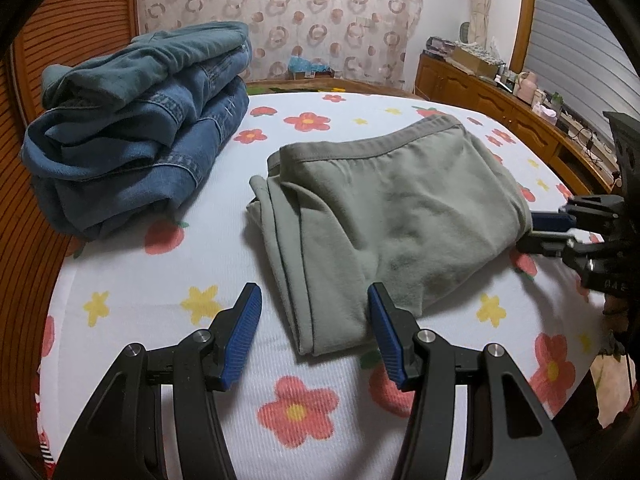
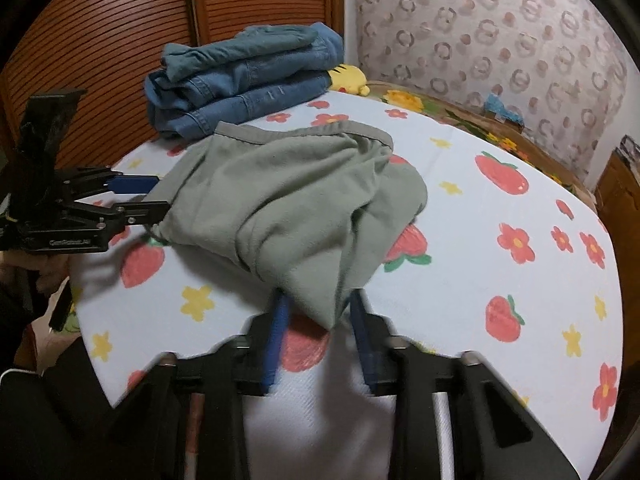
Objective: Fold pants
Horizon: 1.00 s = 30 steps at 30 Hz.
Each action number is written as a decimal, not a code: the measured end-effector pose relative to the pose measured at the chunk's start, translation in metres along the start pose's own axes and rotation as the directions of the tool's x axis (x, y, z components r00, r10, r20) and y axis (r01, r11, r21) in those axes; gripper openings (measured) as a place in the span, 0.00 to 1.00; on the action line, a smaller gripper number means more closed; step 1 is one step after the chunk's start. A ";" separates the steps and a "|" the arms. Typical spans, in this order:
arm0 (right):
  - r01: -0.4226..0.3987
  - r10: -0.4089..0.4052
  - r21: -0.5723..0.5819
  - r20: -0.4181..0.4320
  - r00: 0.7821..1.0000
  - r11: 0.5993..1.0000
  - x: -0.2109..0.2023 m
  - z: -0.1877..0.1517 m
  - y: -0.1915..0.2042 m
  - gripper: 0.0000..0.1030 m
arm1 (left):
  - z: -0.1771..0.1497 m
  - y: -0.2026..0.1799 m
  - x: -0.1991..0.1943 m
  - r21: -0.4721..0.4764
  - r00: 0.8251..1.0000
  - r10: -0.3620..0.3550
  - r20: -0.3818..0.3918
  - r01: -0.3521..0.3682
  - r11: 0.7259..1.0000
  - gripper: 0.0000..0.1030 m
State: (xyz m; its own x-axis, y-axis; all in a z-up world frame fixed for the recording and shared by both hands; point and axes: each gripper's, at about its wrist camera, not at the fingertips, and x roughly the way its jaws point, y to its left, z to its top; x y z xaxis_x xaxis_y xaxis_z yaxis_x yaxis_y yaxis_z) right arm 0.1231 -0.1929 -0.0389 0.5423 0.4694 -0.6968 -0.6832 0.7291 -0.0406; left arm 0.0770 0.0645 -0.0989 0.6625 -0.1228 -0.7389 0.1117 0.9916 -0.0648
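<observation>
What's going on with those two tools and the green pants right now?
Left tool open, straddling pants' near edge. Right tool closing on a corner. Green pants folded on bed. Jeans stack clear.

The grey-green pants [image 1: 384, 216] at frame centre are showing as soft, matt knit cloth, while the folded jeans [image 1: 136, 128] at upper left are looking like coarser blue denim. The flowered sheet [image 1: 312, 420] is reading as ribbed woven cloth. The left gripper [image 1: 314, 300] is showing matt black plastic, ridged blue pads [image 1: 240, 340] and shiny metal pins; the slatted wooden panel [image 2: 120, 28] at upper left is gleaming.
</observation>
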 end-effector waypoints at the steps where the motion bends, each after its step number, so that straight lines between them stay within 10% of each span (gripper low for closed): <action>1: -0.013 0.013 -0.003 0.004 1.000 1.000 -0.001 0.000 0.000 0.11 | 0.000 0.000 0.000 0.001 1.000 0.001 0.000 -0.001 1.000 0.54; 21: 0.051 -0.054 0.067 0.038 0.998 0.996 -0.037 -0.014 -0.030 0.02 | -0.001 -0.001 -0.003 0.007 1.000 0.007 0.015 -0.008 1.000 0.55; 30: 0.032 -0.038 0.078 0.076 0.996 0.996 -0.044 -0.010 -0.030 0.27 | 0.006 -0.003 -0.015 0.019 0.999 -0.016 0.050 0.015 1.000 0.41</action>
State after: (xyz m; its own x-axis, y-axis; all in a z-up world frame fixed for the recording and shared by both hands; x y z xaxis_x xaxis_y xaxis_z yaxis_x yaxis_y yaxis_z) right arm 0.1147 -0.2402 -0.0138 0.6035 0.4777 -0.6385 -0.6253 0.7804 -0.0072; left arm 0.0717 0.0633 -0.0836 0.6965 -0.1404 -0.7036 0.1355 0.9888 -0.0632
